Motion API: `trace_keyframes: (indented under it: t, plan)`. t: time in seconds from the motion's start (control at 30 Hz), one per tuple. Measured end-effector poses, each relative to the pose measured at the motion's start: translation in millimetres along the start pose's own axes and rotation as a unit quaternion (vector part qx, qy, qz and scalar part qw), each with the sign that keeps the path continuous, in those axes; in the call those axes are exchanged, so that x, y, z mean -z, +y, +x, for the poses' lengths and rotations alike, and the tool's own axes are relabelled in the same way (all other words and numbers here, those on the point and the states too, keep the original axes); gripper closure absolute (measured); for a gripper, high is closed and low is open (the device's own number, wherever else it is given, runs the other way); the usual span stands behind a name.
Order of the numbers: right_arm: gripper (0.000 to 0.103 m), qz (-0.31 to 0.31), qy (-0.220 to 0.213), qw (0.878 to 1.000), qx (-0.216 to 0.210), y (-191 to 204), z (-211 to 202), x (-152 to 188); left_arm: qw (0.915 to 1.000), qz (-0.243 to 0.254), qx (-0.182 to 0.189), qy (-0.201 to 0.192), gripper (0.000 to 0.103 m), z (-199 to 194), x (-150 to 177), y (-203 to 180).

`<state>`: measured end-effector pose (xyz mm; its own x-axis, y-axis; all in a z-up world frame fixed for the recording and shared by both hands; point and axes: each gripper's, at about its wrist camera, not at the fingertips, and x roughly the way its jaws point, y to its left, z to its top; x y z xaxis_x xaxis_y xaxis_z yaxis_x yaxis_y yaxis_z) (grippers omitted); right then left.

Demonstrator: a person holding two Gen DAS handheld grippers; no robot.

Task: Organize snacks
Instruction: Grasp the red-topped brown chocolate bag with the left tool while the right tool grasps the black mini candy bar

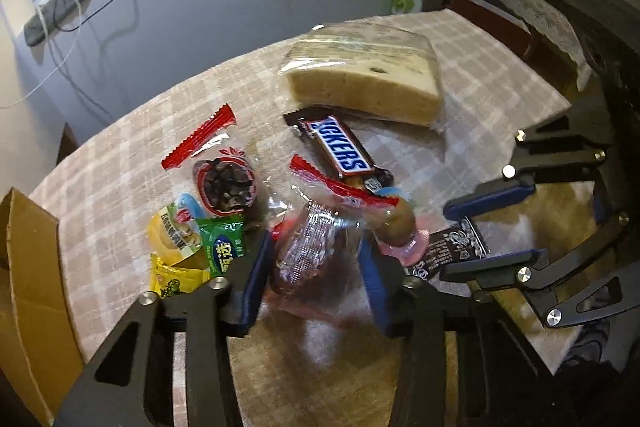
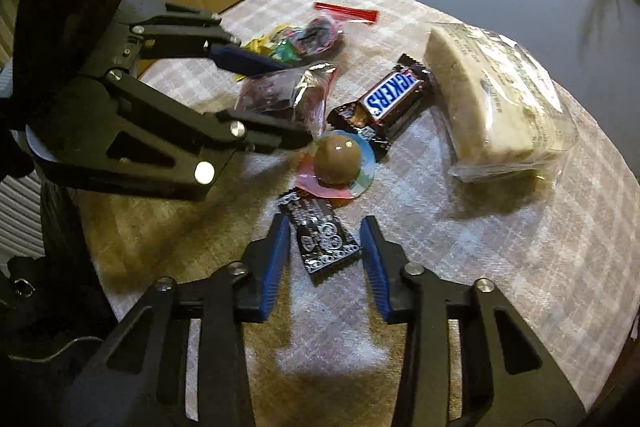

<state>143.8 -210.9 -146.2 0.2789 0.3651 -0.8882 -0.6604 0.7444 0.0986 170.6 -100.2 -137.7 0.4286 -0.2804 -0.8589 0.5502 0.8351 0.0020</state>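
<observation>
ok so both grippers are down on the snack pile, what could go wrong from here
1. The left hand-held gripper straddles a clear-wrapped dark snack; its loose wrapper lies against the round chocolate candy, which might get dragged along.
2. The right hand-held gripper brackets a flat black sachet; the pads seem not to be pressing yet, so they could close over it and slip.
3. Both grippers work close together and could bump.
</observation>
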Motion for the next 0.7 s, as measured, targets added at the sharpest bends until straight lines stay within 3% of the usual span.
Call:
trace_keyframes:
  t: [0.17, 0.7]
  plan:
    - [0.072, -0.001, -0.001, 1.000, 0.010, 2, -4, 6, 0.9999, -0.009, 0.003, -0.007, 0.071, -6, 6, 0]
    - [0.078, 0.038, -0.025, 0.999, 0.022, 14, -31, 29, 0.9955, -0.068, 0.035, -0.057, 0.072, -45, 23, -1]
